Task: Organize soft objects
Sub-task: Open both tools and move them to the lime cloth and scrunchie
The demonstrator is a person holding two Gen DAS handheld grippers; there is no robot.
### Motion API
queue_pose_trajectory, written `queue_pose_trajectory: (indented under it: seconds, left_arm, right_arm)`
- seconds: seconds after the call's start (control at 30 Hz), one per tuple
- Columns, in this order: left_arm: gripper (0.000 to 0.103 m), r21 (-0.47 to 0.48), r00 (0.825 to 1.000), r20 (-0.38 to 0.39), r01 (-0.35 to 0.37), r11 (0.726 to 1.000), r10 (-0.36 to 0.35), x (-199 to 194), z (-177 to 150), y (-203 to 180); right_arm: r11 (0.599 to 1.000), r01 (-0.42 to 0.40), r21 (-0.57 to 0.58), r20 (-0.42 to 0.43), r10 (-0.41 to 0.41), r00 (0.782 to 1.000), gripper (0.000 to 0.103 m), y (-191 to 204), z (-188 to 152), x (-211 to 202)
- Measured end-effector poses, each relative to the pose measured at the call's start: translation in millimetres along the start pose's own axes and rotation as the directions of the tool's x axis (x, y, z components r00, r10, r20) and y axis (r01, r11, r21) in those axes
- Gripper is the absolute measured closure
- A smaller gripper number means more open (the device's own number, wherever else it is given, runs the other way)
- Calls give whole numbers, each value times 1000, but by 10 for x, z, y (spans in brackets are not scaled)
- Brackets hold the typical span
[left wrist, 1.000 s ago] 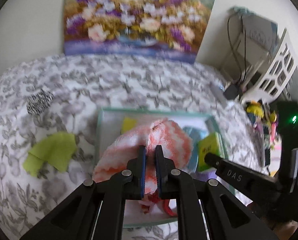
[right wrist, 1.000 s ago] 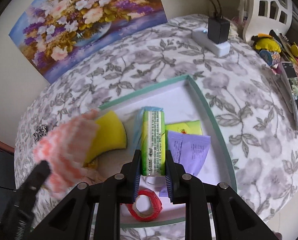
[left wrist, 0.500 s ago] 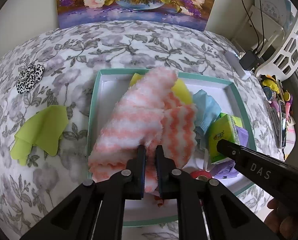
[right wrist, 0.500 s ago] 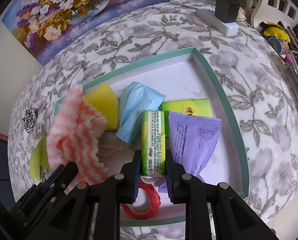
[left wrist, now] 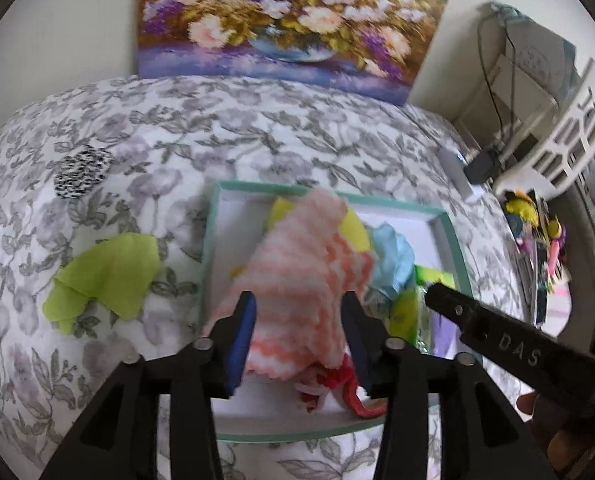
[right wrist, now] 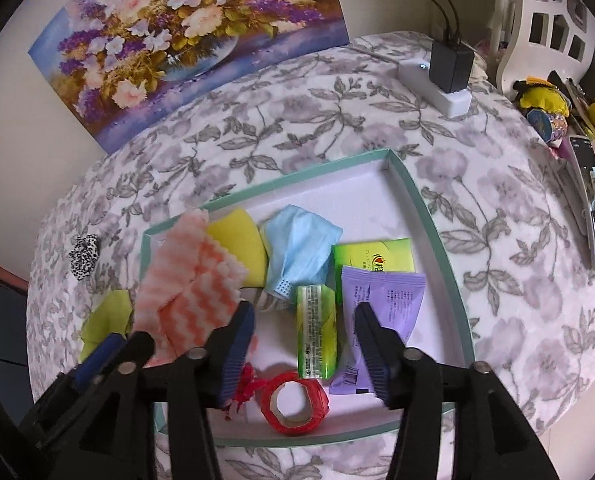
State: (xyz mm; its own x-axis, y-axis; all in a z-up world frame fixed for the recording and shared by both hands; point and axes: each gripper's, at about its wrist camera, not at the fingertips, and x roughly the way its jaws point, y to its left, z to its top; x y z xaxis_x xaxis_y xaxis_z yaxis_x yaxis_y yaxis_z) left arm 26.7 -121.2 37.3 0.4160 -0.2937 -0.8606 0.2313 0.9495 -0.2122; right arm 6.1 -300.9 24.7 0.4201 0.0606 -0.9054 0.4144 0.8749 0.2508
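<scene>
Landmark: the teal-rimmed tray point(right wrist: 425, 216) on the flowered bedspread point(right wrist: 297, 120).

Left of the tray's left edge: a black-and-white scrunchie point(left wrist: 82, 171) toward the far side, well apart from the rim; nearer to me a lime-green cloth point(left wrist: 105, 276), close to the rim but not on it; bare bedspread around both, so room to move there.

At the tray's left end: my left gripper point(left wrist: 299, 328), jaws opening; the orange-and-white striped cloth point(left wrist: 309, 264) stands between my fingers, and the pads look off it, though the blur keeps me from being sure; the cloth leans over a yellow sponge point(right wrist: 239, 236) lying against the far-left wall.

Tray middle: a blue face mask point(right wrist: 297, 244) just right of the sponge; a red ring of ribbon point(right wrist: 295, 400) by the near rim; my right gripper point(right wrist: 305, 344), jaws opening, the green tissue pack point(right wrist: 315, 332) lying flat between my fingers, untouched on both sides.

Tray right: a purple sachet point(right wrist: 385, 312) touching the pack, a green sachet point(right wrist: 377, 256) behind it; the far-right corner floor is bare white.

Right of the tray: open bedspread; a white power strip point(right wrist: 433, 86) far back; clutter at the bed's edge.
</scene>
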Motion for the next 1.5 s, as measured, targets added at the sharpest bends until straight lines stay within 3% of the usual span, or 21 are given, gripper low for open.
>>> queue_pose_trajectory:
  seconds: [0.1, 0.17, 0.3, 0.43, 0.7, 0.87, 1.07, 1.23, 1.5]
  left_arm:
    - [25, -44, 999, 13, -48, 998, 48, 9, 23, 119]
    - [18, -74, 996, 10, -83, 994, 84, 31, 34, 217]
    - [17, -125, 991, 1, -134, 983, 135, 63, 39, 398]
    - [10, -162, 984, -8, -177, 971, 178, 86, 37, 529]
    - [9, -193, 964, -26, -263, 945, 263, 75, 58, 734]
    - [9, -245, 942, -45, -333, 910, 333, 14, 73, 1063]
    - [9, -351, 906, -77, -415, 839, 416, -123, 24, 1664]
    - [9, -415, 896, -96, -431, 801, 433, -207, -22, 2034]
    - [9, -465, 903, -102, -415, 782, 418, -240, -17, 2378]
  right_arm:
    - [1000, 0, -12, -6, 0, 1000, 32, 22, -7, 18]
    - [1000, 5, -25, -16, -5, 1000, 24, 39, -23, 53]
    - [998, 23, -63, -25, -25, 999, 0, 92, -49, 106]
    - [994, 57, -92, -6, -58, 998, 0, 123, -64, 109]
    - [987, 84, -140, -7, -86, 996, 0, 234, -100, 147]
    - [981, 48, -190, 6, -48, 999, 0, 513, -147, 136]
    - [969, -4, -248, 18, 9, 1000, 0, 949, -224, 145]
    - [957, -53, -285, 14, 59, 998, 0, 1288, -278, 185]
    - [927, -118, -356, -5, 124, 992, 0, 1852, -376, 327]
